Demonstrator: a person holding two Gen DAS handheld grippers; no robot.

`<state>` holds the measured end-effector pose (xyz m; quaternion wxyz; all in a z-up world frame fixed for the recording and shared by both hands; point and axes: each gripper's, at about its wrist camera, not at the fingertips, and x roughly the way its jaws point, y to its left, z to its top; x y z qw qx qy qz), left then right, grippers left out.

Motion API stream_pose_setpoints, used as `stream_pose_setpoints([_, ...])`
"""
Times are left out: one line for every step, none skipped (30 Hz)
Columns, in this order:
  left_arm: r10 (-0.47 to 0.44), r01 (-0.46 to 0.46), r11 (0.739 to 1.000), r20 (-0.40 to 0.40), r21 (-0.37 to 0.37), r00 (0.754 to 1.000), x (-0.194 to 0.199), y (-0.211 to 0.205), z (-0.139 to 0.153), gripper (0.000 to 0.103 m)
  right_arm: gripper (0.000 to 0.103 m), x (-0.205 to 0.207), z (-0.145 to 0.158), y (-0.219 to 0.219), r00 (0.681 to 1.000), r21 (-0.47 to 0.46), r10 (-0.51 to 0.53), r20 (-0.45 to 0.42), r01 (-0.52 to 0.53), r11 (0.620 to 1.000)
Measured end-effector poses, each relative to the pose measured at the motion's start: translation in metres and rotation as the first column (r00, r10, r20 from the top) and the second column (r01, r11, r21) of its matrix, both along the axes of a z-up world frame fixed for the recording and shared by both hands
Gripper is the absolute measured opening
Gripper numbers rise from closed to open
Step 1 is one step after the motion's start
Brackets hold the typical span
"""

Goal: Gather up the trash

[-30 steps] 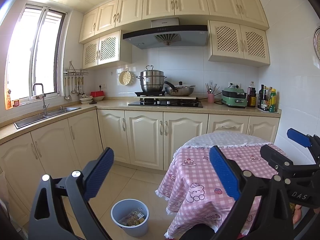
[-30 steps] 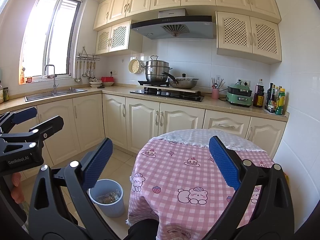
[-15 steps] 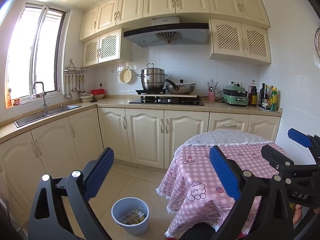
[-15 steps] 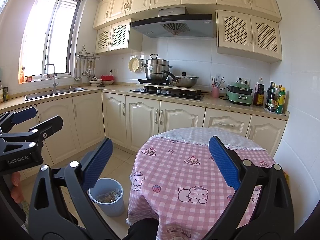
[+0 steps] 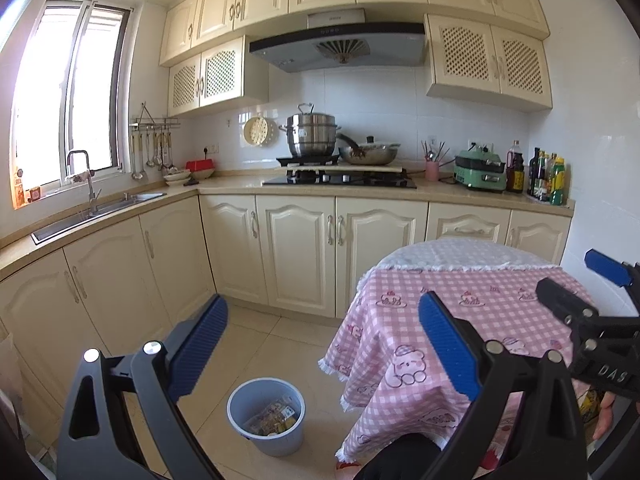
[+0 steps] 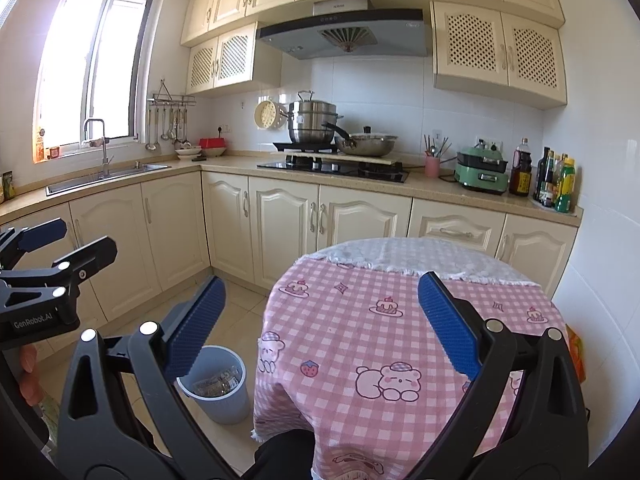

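A grey-blue trash bin (image 5: 266, 414) stands on the tiled floor left of the table, with wrappers (image 5: 274, 422) lying inside it. The bin (image 6: 218, 386) also shows in the right wrist view, partly behind a finger. My left gripper (image 5: 322, 344) is open and empty, held high above the floor. My right gripper (image 6: 320, 324) is open and empty too, raised over the round table (image 6: 400, 320) with its pink checked cloth. The right gripper's fingers (image 5: 568, 300) enter the left wrist view at the right edge, and the left gripper's fingers (image 6: 60, 256) show at the left of the right wrist view.
Cream cabinets (image 5: 300, 248) run along the back and left walls under a counter with a sink (image 5: 96, 212), a stove with pots (image 5: 340, 176), a green cooker (image 5: 480, 170) and bottles (image 5: 548, 176). Tiled floor (image 5: 280, 340) lies between table and cabinets.
Both views have tilted up slightly, so the bin and table sit a little lower in frame. Both grippers stay open and empty.
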<state>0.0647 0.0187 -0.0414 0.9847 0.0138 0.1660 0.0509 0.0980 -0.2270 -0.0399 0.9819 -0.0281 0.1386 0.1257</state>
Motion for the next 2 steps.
stream_pose_setpoints([0.011,-0.011,1.000,-0.017,0.005,1.000,0.0050,0.0014,-0.0046,0.094,0.095,0.0048,-0.0026,-0.0030,1.000,-0.004,0.000,-0.005,0.000,1.000])
stream_pose_setpoints([0.023,-0.022,1.000,-0.031,0.011,0.999,0.0106,0.0034,-0.0098,0.094,0.095,0.0108,-0.0047,-0.0065,1.000,-0.012,-0.005,-0.011,0.005,1.000])
